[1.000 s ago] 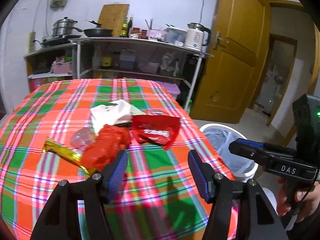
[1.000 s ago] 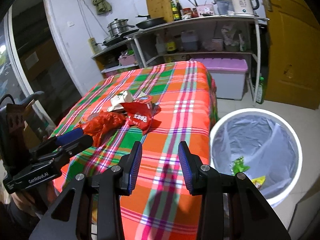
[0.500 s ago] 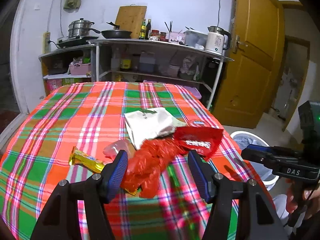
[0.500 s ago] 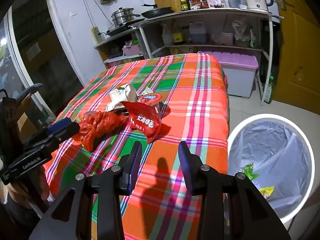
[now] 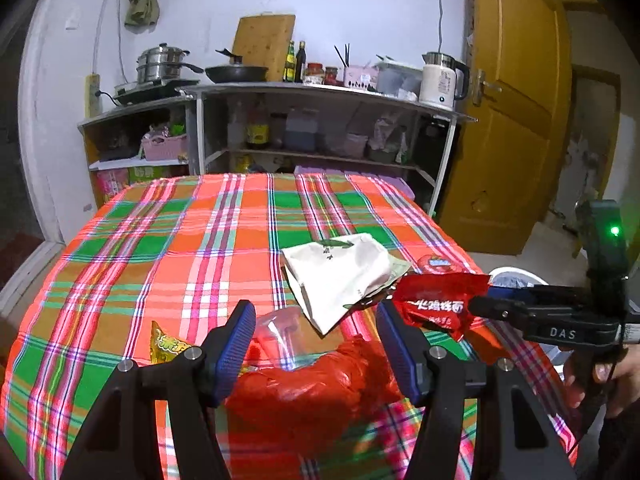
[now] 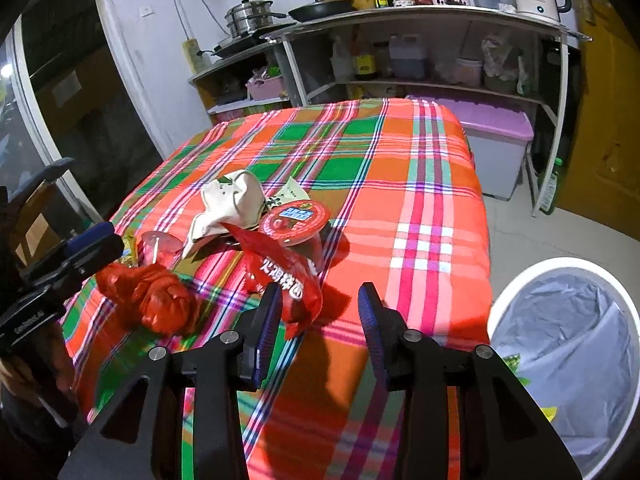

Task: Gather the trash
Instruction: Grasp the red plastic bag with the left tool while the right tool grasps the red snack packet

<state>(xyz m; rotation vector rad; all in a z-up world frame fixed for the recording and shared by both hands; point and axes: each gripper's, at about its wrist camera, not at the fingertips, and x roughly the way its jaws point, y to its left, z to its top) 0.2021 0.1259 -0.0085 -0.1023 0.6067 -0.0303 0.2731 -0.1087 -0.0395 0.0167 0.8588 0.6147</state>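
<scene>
The trash lies clustered near the counter's bin-side edge: the crumpled red plastic bag sits directly between the released jaws of the left gripper, its long axis running across them. The red noodle wrapper lies just ahead of the right gripper, jaws also released, empty. The lined bin stands on the floor beside the counter.

Home kitchen: pots, kettle, plaid-clothed table

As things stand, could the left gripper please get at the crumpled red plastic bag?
Probably yes: the left gripper is open, and the crumpled red plastic bag lies uncovered on the cloth between its fingers.
</scene>
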